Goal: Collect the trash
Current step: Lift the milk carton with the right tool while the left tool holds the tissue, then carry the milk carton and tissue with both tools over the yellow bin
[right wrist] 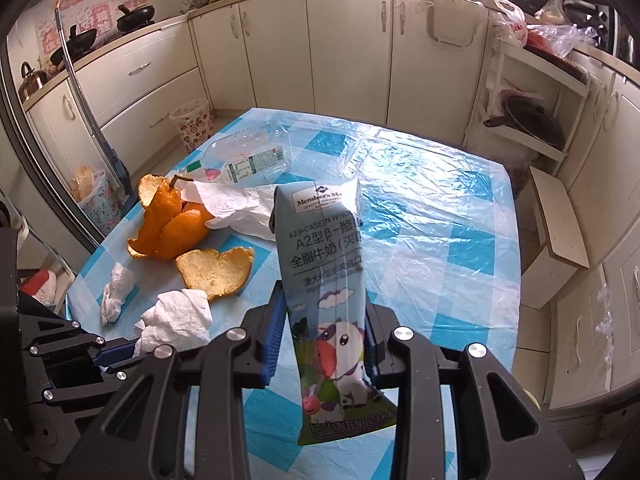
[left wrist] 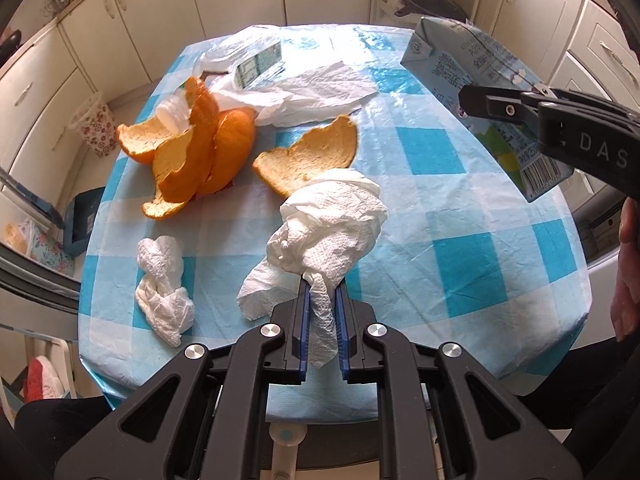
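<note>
My left gripper [left wrist: 322, 285] is shut on a crumpled white paper towel [left wrist: 332, 220], which hangs just above the checked tablecloth [left wrist: 440, 208]; the same towel [right wrist: 176, 320] shows in the right wrist view. My right gripper [right wrist: 325, 304] is shut on a blue milk carton [right wrist: 324, 248], held upright above the table. The carton [left wrist: 472, 60] and right gripper [left wrist: 480, 102] also appear at the upper right of the left wrist view. On the cloth lie orange peels [left wrist: 192, 152] [right wrist: 216, 268], a small tissue wad [left wrist: 164, 284], a flat napkin [left wrist: 316, 92] and a clear plastic bottle [right wrist: 252, 156].
A flowered waste bin [right wrist: 192, 124] stands on the floor beyond the table's far left corner. Cream cabinets [right wrist: 344, 40] ring the room. A shelf with a dark pot [right wrist: 532, 120] and a low wooden stool [right wrist: 556, 216] stand to the right. A person's hand [left wrist: 628, 272] is at the right edge.
</note>
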A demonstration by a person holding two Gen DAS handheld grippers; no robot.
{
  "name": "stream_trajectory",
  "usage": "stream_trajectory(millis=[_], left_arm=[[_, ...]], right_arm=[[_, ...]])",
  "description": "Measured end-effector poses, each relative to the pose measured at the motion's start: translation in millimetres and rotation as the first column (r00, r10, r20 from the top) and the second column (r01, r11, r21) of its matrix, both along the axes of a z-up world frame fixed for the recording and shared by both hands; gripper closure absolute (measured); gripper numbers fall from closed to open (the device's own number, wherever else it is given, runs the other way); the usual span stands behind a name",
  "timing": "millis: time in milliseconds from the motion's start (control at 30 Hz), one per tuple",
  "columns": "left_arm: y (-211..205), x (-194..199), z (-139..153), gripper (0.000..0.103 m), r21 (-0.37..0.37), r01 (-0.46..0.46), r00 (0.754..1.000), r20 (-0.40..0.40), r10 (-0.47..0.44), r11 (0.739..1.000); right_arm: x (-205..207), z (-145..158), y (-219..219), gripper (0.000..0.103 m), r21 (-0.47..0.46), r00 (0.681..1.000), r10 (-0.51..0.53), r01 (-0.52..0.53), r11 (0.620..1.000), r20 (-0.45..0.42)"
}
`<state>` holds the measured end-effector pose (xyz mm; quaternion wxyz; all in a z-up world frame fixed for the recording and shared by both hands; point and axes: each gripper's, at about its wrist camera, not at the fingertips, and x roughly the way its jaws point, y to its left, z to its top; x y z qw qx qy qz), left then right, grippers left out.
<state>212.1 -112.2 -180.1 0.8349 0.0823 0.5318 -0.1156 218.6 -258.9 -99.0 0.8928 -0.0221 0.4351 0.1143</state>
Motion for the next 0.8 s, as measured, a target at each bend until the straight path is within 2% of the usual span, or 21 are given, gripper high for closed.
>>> stream_trajectory(millis=[267, 467, 633, 800], left_arm=[[-21, -18, 27, 0.092, -0.118, 0.066, 0.995, 0.081, -0.057, 0.991], [-63, -37, 44, 0.092, -0.145, 0.147, 0.985, 0.114, -0.131, 0.979], [-115, -58, 58, 0.092, -0.149, 0.226, 0.969, 0.135, -0.206, 0.963], [-173, -67, 65, 0.092, -0.175, 0.288, 0.954, 0.136, -0.267, 0.941]], right_arm=[[-23, 16, -53, 0.069, 0.065, 0.994, -0.104, 0.102, 0.993, 0.026], [-45, 20, -111, 0.069, 0.090, 0.972, -0.231, 0.228, 0.969, 0.027], [-63, 12, -168, 0.069, 0.113, 0.930, -0.367, 0.365, 0.924, -0.004], [-78, -13, -224, 0.069, 0.150, 0.859, -0.501, 0.511, 0.846, -0.106]])
